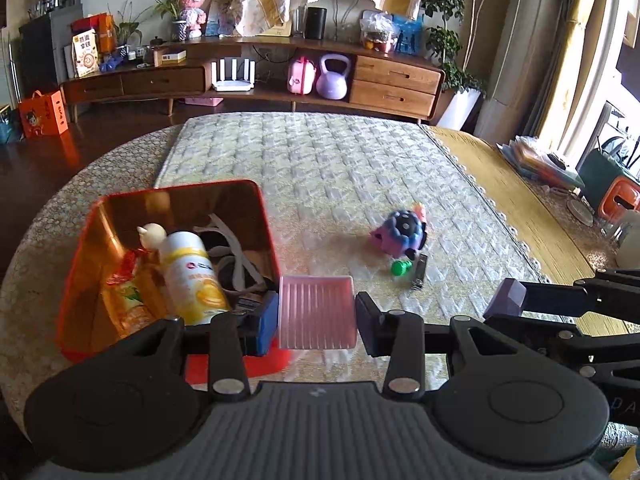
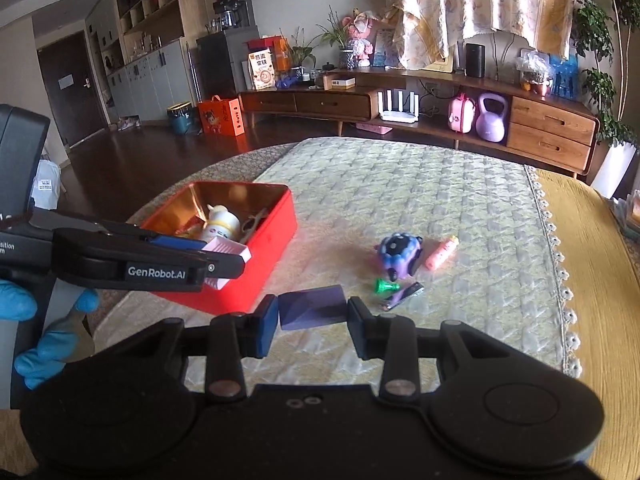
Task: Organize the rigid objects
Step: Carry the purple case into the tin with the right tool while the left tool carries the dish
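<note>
Left gripper (image 1: 316, 312) clamps a ribbed pink box (image 1: 318, 312) at the red tin's (image 2: 256, 276) near corner. Right gripper (image 2: 313, 309) clamps a purple block (image 2: 313, 307) above the mat (image 2: 440, 208). Both look light, stiff, smooth; flat-side grips suit.

Black tongs (image 2: 313, 322) marked "GenRobot.AI"; hand (image 2: 48, 328) wears blue glove.
</note>
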Available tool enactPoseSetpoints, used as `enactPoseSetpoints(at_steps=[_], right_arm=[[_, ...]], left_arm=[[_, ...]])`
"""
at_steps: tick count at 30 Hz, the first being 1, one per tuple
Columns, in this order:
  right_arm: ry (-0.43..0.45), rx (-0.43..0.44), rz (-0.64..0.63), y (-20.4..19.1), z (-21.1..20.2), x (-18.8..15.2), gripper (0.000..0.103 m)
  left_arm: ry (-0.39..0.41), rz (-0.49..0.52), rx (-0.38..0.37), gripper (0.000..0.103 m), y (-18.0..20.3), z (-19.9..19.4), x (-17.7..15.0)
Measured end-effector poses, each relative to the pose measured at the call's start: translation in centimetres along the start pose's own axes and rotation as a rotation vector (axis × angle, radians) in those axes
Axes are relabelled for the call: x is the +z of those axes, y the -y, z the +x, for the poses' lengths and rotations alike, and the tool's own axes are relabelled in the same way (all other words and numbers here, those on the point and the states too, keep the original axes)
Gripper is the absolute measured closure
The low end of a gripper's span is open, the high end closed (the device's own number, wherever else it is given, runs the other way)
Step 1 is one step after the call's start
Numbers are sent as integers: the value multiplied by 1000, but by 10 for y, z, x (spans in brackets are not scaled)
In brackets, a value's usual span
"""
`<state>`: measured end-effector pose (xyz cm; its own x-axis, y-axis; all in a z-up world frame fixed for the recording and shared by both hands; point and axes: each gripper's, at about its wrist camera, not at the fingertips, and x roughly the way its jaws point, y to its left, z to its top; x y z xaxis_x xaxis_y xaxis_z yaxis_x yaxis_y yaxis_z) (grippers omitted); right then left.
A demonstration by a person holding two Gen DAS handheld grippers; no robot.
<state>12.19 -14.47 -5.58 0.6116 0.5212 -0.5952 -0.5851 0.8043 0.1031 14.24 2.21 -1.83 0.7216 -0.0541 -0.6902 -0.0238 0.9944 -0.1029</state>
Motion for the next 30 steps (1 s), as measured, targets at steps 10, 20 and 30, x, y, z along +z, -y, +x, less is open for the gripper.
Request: enactPoseSetpoints(at_steps=[10, 20, 30], right_arm=[[16, 13, -55, -40, 14, 26, 66], [-5, 35, -69, -63, 47, 41, 66], [-46, 26, -92, -76, 98, 58, 66]], left_arm=[[27, -34, 47, 62, -50, -13, 9], [24, -72, 110, 62, -96, -5, 13], [-3, -108, 180, 62, -135, 23, 24]])
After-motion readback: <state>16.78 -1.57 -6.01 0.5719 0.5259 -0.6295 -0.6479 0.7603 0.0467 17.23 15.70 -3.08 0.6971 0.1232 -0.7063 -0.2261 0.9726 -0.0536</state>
